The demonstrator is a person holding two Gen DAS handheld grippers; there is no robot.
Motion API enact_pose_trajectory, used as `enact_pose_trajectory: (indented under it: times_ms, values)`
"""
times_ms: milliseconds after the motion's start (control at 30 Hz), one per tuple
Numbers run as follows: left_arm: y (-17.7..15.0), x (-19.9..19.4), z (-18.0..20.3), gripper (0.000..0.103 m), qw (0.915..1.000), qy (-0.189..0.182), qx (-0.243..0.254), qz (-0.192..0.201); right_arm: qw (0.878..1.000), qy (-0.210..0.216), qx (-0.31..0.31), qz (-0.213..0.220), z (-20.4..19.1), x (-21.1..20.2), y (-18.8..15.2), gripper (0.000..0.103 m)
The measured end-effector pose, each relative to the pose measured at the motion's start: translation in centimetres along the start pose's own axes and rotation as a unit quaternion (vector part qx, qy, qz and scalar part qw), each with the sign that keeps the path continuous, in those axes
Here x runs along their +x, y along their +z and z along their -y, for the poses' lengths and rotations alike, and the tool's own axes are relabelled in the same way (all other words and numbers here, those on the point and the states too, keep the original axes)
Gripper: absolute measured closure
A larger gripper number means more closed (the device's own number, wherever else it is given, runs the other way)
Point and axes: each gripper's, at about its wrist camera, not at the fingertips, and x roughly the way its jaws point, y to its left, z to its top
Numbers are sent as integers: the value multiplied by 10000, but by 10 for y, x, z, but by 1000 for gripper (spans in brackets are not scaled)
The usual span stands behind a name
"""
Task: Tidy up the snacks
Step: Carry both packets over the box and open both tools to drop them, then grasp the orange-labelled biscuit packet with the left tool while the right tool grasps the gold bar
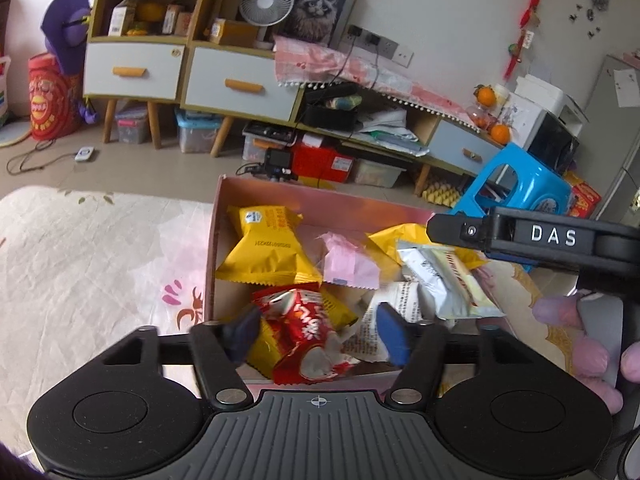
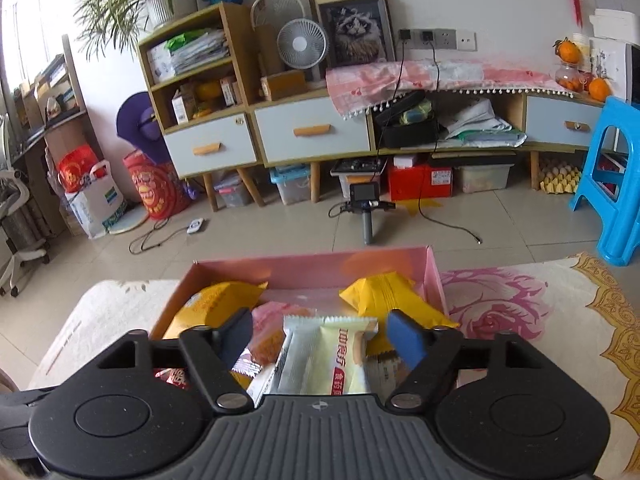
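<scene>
We see the pink box (image 1: 256, 188) on the table holding yellow packets (image 1: 266, 248), a pink wrapper (image 1: 350, 264) and silver packs. Our left gripper (image 1: 316, 330) gapes over a red packet (image 1: 308, 332), our right gripper (image 2: 324, 338) over a pale pack (image 2: 340, 356); neither grips.

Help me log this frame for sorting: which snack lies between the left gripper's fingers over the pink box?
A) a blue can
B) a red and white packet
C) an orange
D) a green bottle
B: in the left wrist view a red and white packet lies between the open left gripper fingers, inside the pink box.
</scene>
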Motion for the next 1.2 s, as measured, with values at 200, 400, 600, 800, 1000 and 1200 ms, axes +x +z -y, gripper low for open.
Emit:
enact_pose_trajectory:
  times_ms: [200,400,600,800,1000,1200]
  values:
    - [1,-9,5,22,10000,18,87,-23,9999,-121,15,94,6,-17,4,25]
    - [0,-25,12,12,9997,85,219,-43,9997,-230,-112,66,5,-33,4,21]
    - [-5,-39,14,10,9989,179,386,-179,9992,-290,-266,48,6,-52,-2,16]
    - [-9,-58,9,7,9981,250,521,-227,9989,-411,-227,-13,18,-70,-10,15]
    - [-15,-76,0,6,9970,249,688,-253,9978,-616,-141,-200,27,-84,-20,14]
    - [-22,-89,-14,6,9964,321,736,-286,9977,-628,-73,-232,29,-100,-31,12]
